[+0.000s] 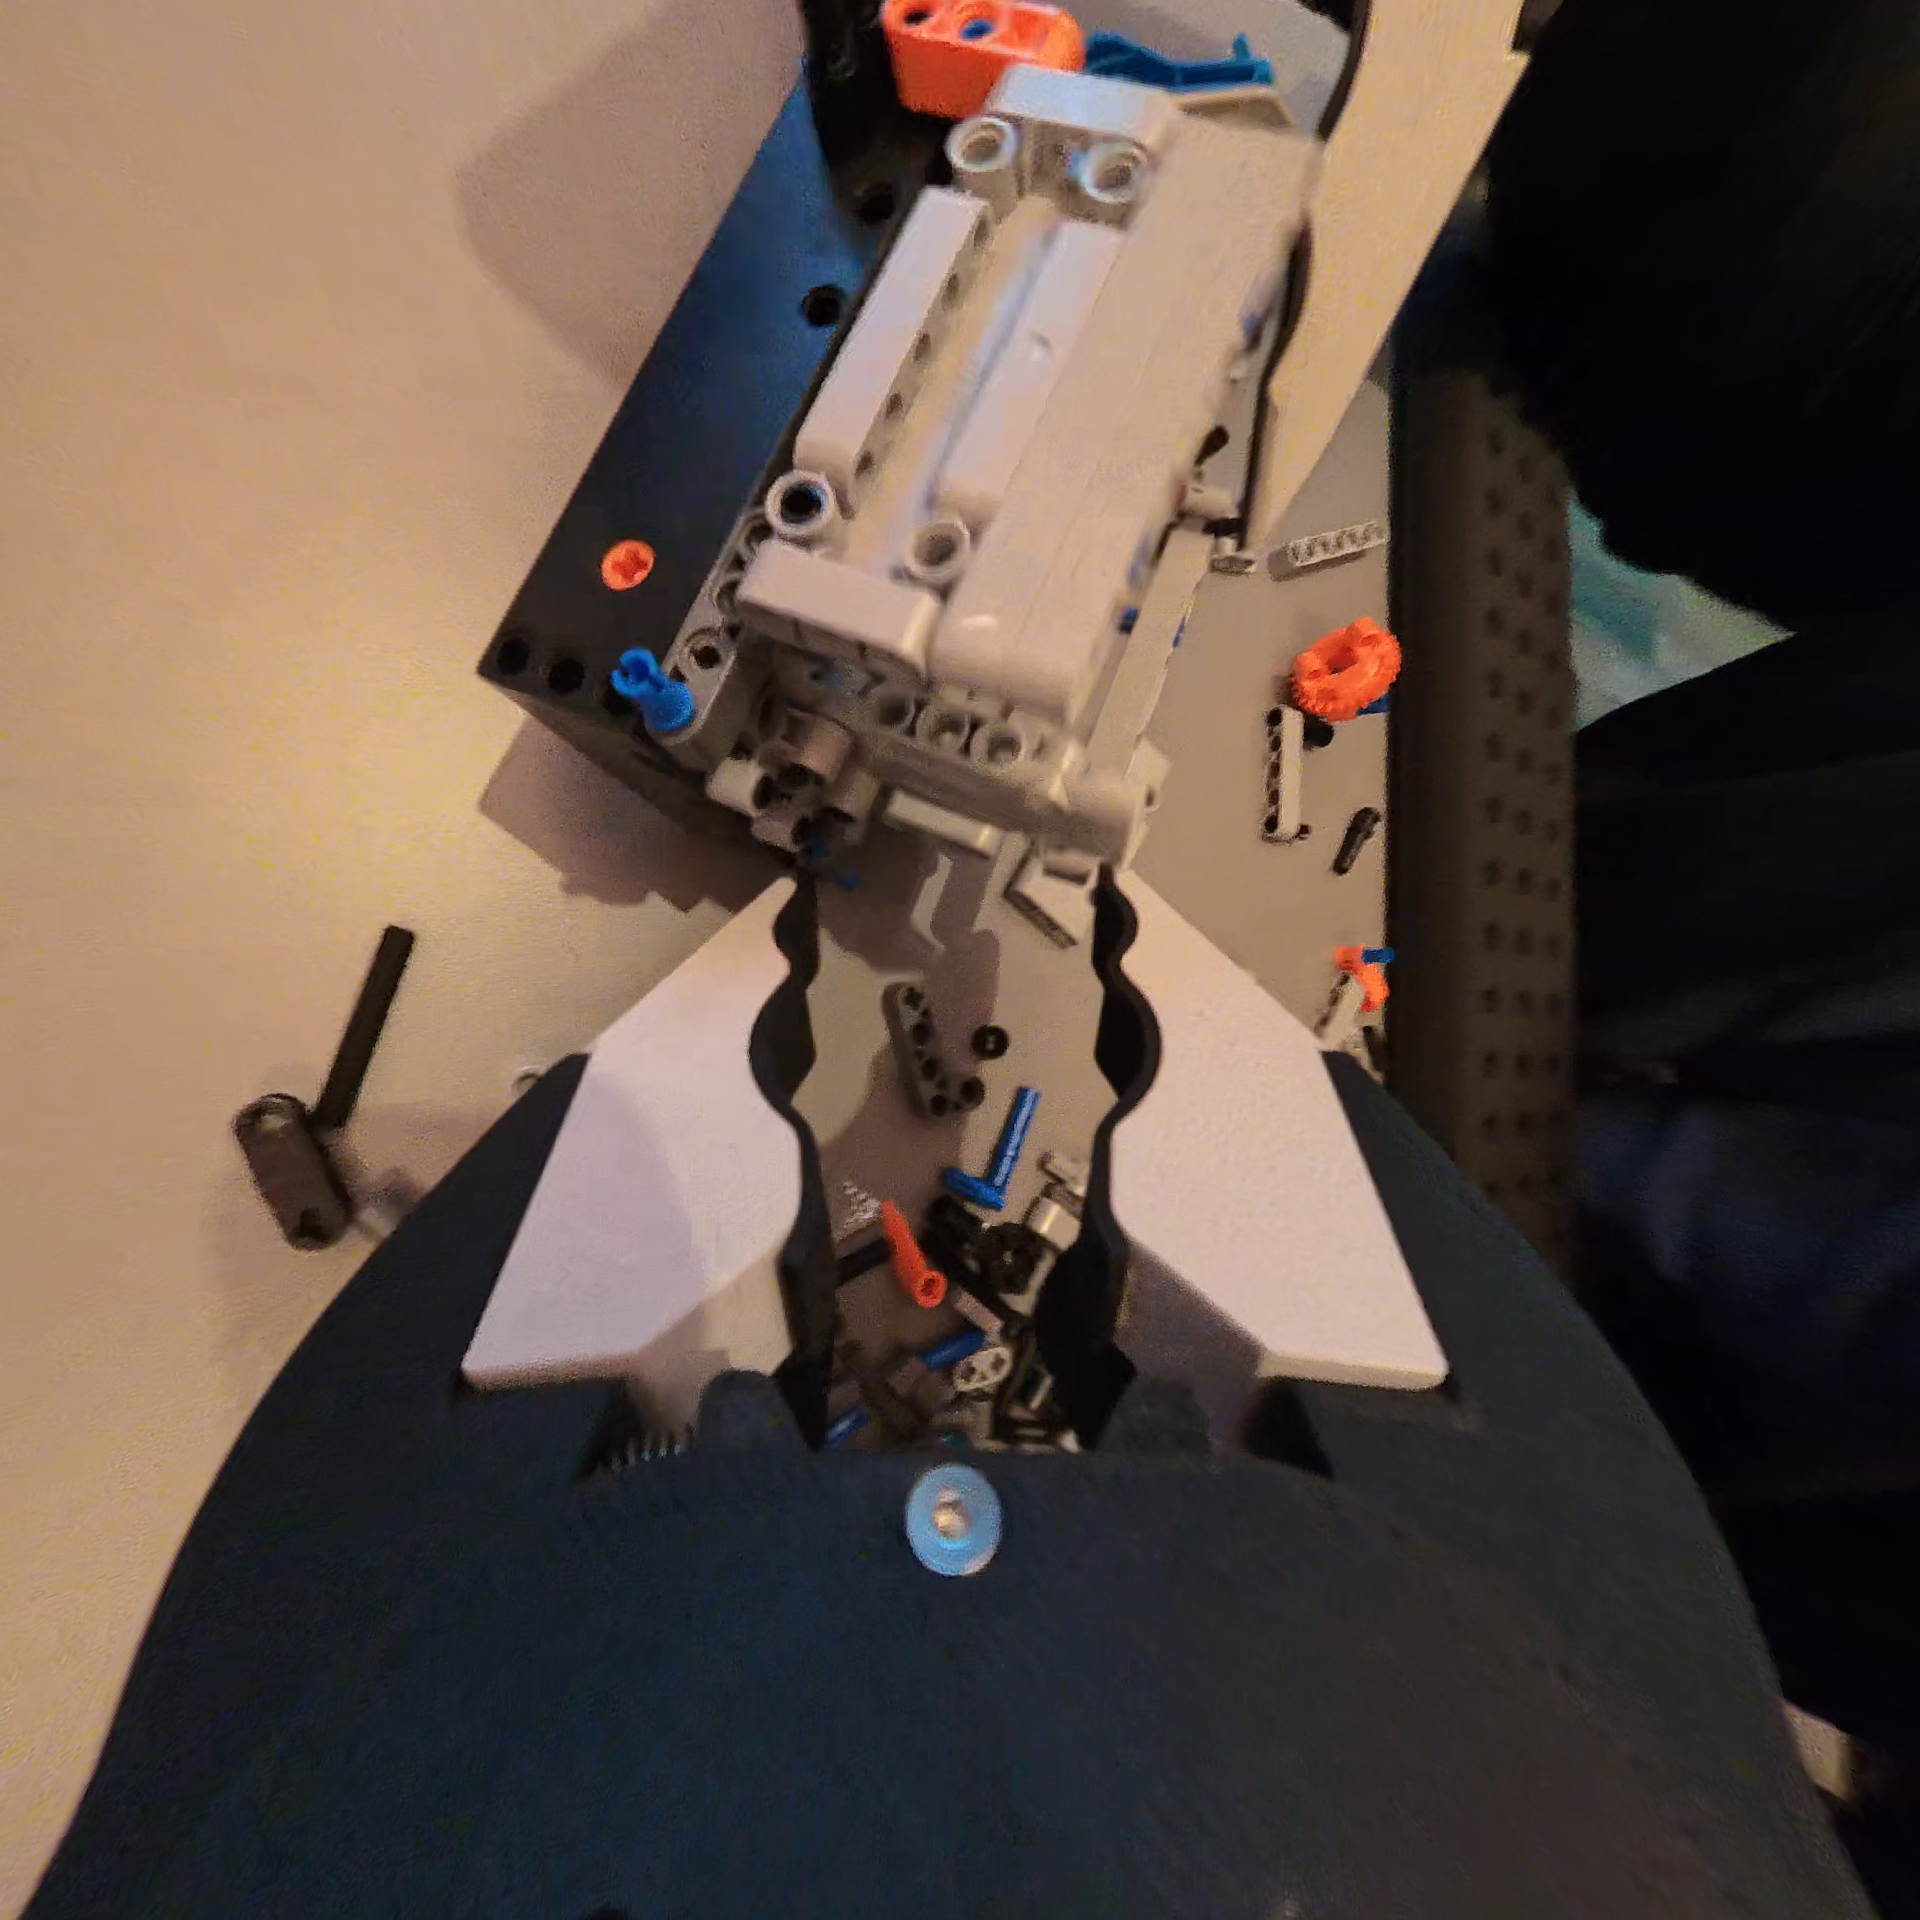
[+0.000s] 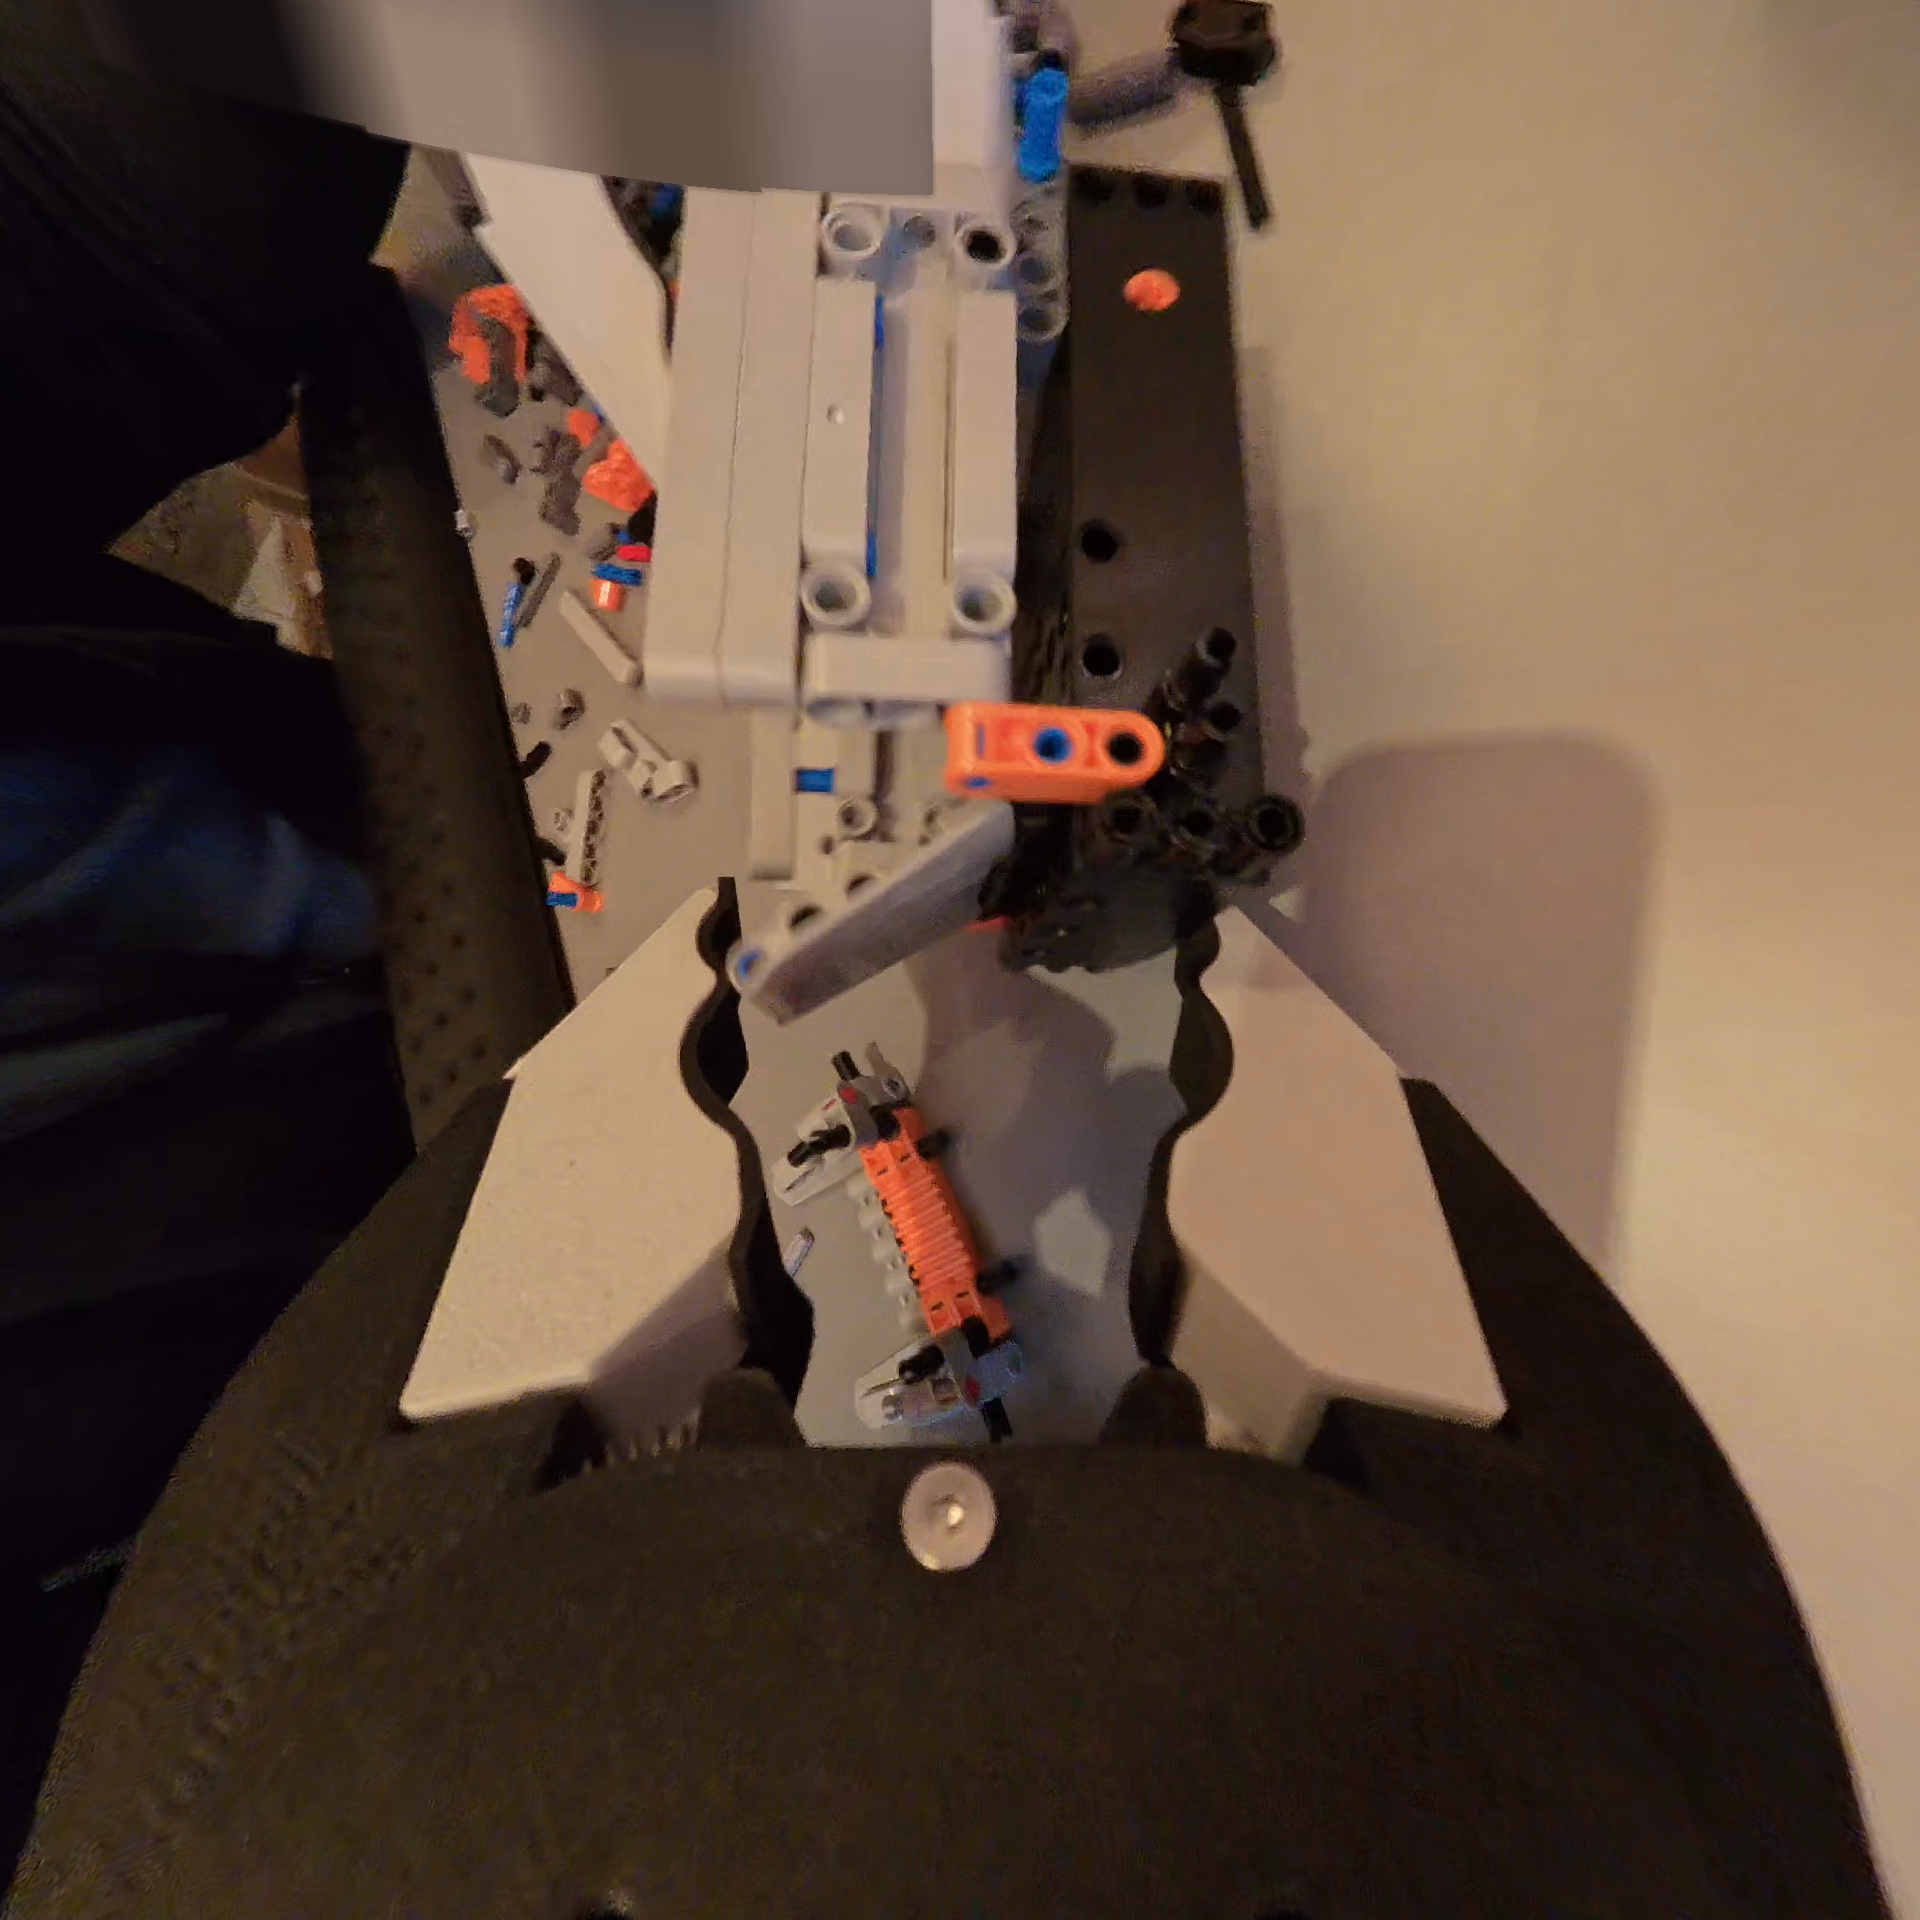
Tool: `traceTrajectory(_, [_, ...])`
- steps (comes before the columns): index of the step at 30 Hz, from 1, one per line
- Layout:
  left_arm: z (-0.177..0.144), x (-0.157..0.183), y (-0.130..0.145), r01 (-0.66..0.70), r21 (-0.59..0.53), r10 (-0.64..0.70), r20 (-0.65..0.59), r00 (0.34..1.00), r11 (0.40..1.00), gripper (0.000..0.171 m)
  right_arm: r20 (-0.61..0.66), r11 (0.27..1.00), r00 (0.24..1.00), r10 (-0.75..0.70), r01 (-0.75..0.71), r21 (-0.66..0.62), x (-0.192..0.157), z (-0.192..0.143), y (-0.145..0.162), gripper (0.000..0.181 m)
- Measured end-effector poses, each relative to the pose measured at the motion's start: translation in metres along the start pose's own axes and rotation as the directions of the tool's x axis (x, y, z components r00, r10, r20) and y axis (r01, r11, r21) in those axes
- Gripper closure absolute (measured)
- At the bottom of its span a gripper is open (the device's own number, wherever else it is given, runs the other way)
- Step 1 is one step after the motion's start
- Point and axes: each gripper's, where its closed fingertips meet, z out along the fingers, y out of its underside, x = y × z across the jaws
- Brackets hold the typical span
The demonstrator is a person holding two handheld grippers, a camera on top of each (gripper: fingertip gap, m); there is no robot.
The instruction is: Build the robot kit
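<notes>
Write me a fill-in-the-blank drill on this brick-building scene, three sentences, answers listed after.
1. Both the left gripper and the right gripper have their jaws ____.
2. The large brick assembly ahead of the left gripper is mostly ____ in colour.
3. The toothed strip on the small part lying between the right gripper's fingers is ____.

Missing words: open; grey; orange
</notes>
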Motion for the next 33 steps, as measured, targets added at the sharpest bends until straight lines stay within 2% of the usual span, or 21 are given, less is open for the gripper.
traceTrajectory(2, [-0.001,0.005,-0.005,0.042,0.017,-0.041,-0.052,0.998,0.999,0.124,-0.016,0.999,0.999,0.033,-0.033,-0.001,0.003,-0.003,0.005,0.094])
traceTrajectory(3, [-0.002,0.006,-0.008,0.061,0.028,-0.059,-0.075,0.995,0.998,0.131,-0.032,0.999,0.999,0.037,-0.036,0.007,0.004,-0.006,0.006,0.094])
traceTrajectory(4, [-0.003,0.008,-0.012,0.081,0.042,-0.076,-0.109,0.991,0.996,0.146,-0.041,0.999,0.998,0.043,-0.042,0.02,0.005,-0.009,0.006,0.093])
traceTrajectory(7, [-0.004,0.004,-0.022,0.116,0.077,-0.105,-0.127,0.986,0.99,0.148,-0.016,0.997,0.998,0.061,-0.06,0.048,0.001,-0.016,0.008,0.103])
traceTrajectory(9, [-0.007,0.004,-0.032,0.104,0.112,-0.089,-0.13,0.988,0.988,0.148,-0.024,0.994,0.996,0.081,-0.079,0.072,0.005,-0.021,0.007,0.101])
traceTrajectory(10, [-0.008,0.003,-0.036,0.085,0.127,-0.071,-0.114,0.991,0.988,0.147,-0.031,0.993,0.996,0.083,-0.08,0.084,0.006,-0.024,0.007,0.1])
traceTrajectory(12, [-0.004,-0.006,-0.028,0.022,0.081,-0.022,-0.006,1.0,0.996,0.136,-0.068,0.993,0.995,0.078,-0.072,0.093,0.01,-0.027,0.008,0.1])
traceTrajectory(14, [-0.002,-0.001,-0.025,-0.046,0.083,0.044,0.027,0.999,0.995,0.127,-0.073,0.991,0.994,0.079,-0.071,0.11,0.012,-0.029,0.009,0.104])
traceTrajectory(17, [-0.003,-0.005,-0.029,-0.215,0.109,0.194,0.177,0.965,0.971,0.121,-0.045,0.985,0.993,0.112,-0.105,0.14,0.016,-0.033,0.008,0.104])
traceTrajectory(19, [-0.002,0.001,-0.037,-0.308,0.138,0.275,0.219,0.936,0.941,0.12,-0.047,0.982,0.991,0.127,-0.119,0.145,0.02,-0.037,0.007,0.103])
traceTrajectory(21, [0.001,-0.009,-0.04,-0.325,0.107,0.284,0.289,0.914,0.939,0.123,-0.058,0.982,0.99,0.129,-0.12,0.148,0.022,-0.041,0.007,0.104])
traceTrajectory(22, [0.004,-0.009,-0.043,-0.326,0.109,0.285,0.285,0.915,0.939,0.125,-0.067,0.98,0.989,0.135,-0.124,0.154,0.023,-0.045,0.007,0.103])
traceTrajectory(24, [0.007,-0.009,-0.048,-0.332,0.12,0.287,0.288,0.914,0.936,0.131,-0.155,0.978,0.979,0.132,-0.104,0.179,0.03,-0.057,0.008,0.103])
traceTrajectory(27, [-0.006,-0.008,-0.062,-0.378,0.178,0.303,0.344,0.889,0.908,0.133,-0.388,0.979,0.918,0.088,-0.008,0.204,0.037,-0.085,0.007,0.113])
traceTrajectory(30, [-0.02,-0.004,-0.074,-0.529,0.175,0.406,0.461,0.789,0.83,0.139,-0.55,0.969,0.832,-0.072,0.19,0.161,0.02,-0.094,-0.012,0.127])
traceTrajectory(32, [-0.022,-0.015,-0.079,-0.572,0.097,0.436,0.548,0.714,0.814,0.139,-0.599,0.935,0.771,-0.215,0.339,0.101,0.006,-0.085,-0.03,0.137])
traceTrajectory(33, [-0.02,-0.021,-0.078,-0.587,0.052,0.459,0.568,0.683,0.808,0.14,-0.607,0.928,0.754,-0.25,0.365,0.071,0.004,-0.077,-0.037,0.139])
